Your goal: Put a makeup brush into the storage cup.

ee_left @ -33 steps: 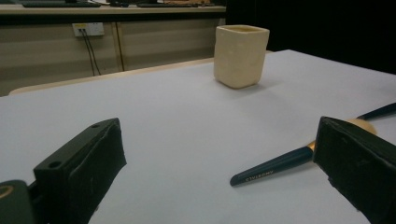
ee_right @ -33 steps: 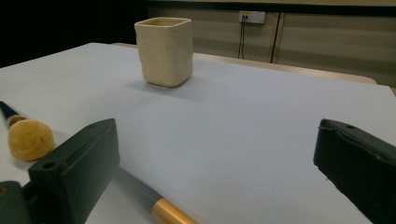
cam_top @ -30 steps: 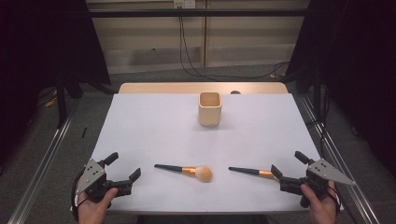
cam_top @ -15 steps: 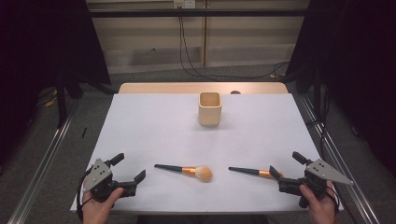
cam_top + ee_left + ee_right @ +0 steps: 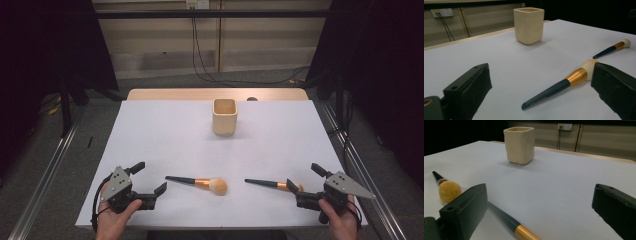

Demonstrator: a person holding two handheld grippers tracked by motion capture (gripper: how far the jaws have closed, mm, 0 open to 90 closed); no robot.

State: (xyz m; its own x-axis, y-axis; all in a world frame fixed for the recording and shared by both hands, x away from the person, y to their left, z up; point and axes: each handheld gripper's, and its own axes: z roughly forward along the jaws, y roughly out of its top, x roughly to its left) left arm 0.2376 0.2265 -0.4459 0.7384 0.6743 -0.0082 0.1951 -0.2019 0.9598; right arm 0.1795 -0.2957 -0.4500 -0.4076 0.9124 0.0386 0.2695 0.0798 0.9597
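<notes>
Both grippers — left gripper (image 5: 147,184) and right gripper (image 5: 308,183) — are black, each topped by a grey three-cornered plate with small screws. A black cable loops from each. The blocky black jaws carry flat pads and round holes near their base.

1. Larger brush (image 5: 197,182): dark handle, gold ferrule, round cream head, lying flat on the counter near the front edge, left of centre.
2. Smaller brush (image 5: 272,185): same colouring, lying flat, well to its right.
</notes>
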